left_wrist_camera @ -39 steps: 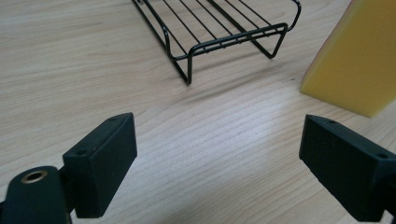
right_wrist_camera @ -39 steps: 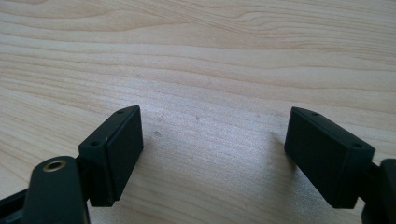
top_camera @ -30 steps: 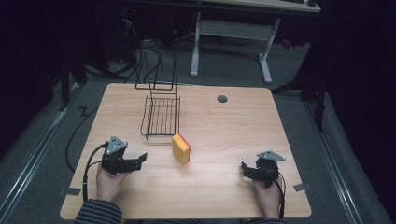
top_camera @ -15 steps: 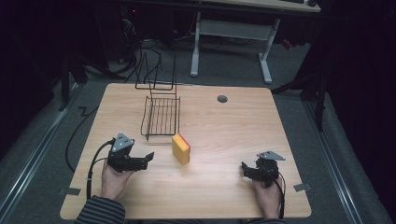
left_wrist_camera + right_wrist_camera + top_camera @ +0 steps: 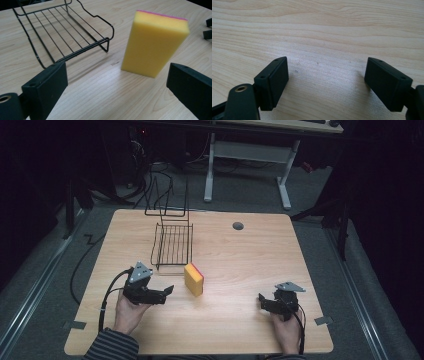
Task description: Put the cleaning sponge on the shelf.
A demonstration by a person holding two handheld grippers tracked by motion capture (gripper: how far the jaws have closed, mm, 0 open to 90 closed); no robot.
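Left hand-held gripper (image 5: 169, 291): jaws just been opening, wide apart, nothing between them, aimed at sponge.
Right hand-held gripper (image 5: 261, 300): released, empty.
Sponge (image 5: 193, 279): upright on tabletop (image 5: 250, 255), just beside wire rack (image 5: 172, 245).

Left gripper (image 5: 120, 92): fingers (image 5: 46, 85) spread wide, just been opening, nothing between the pads. Yellow sponge (image 5: 153, 43) with pink top layer stands upright on the wooden surface (image 5: 105, 100) ahead, untouched. Black wire rack (image 5: 65, 35) lies just beside it, apart.
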